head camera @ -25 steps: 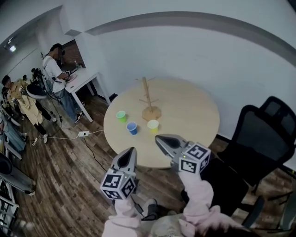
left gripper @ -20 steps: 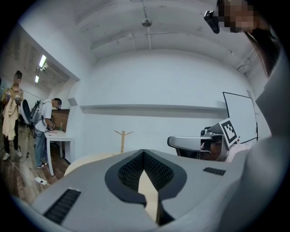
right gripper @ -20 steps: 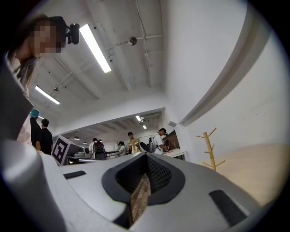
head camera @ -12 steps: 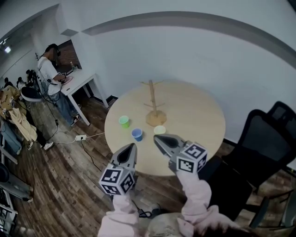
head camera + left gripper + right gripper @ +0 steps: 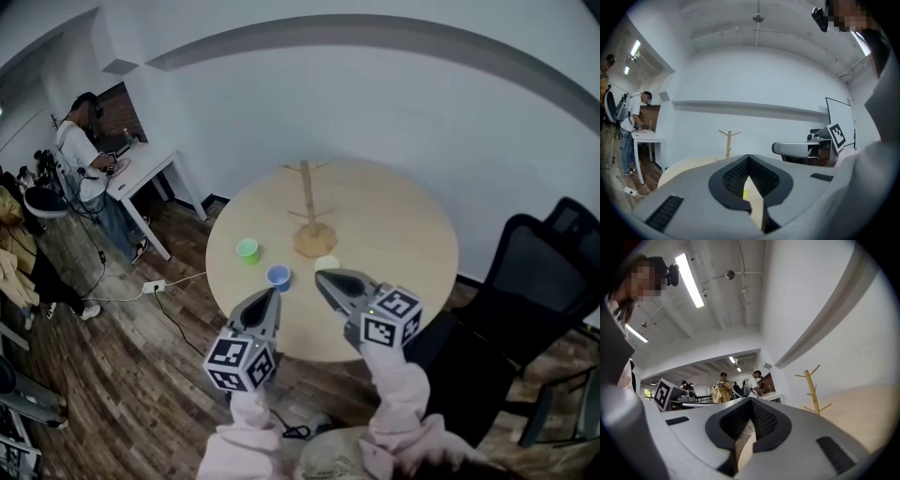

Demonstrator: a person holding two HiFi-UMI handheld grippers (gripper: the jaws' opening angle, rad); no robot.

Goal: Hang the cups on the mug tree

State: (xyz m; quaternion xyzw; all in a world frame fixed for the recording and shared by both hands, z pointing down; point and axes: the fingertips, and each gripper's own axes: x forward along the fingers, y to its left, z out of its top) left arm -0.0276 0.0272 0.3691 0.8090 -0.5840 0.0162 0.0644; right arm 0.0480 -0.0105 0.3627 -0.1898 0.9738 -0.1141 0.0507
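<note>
On the round wooden table point(image 5: 394, 244) stands a wooden mug tree point(image 5: 307, 211), its pegs bare; it also shows in both gripper views, mug tree point(image 5: 728, 143), mug tree point(image 5: 813, 390). In front of it sit a green cup point(image 5: 247, 250), a blue cup point(image 5: 277, 277) and a yellow cup point(image 5: 327, 263), the last half hidden behind my right gripper point(image 5: 322, 277). That gripper is shut and empty, hovering over the table's near edge. My left gripper point(image 5: 269, 296) is also shut and empty, just short of the blue cup.
A black office chair point(image 5: 539, 281) stands to the right of the table. At the far left a person point(image 5: 80, 150) works at a white desk point(image 5: 141, 173). A power strip with cable point(image 5: 155, 284) lies on the wooden floor.
Both grippers have moved forward to the table's near edge. The right gripper's tip now covers part of the yellow cup.
</note>
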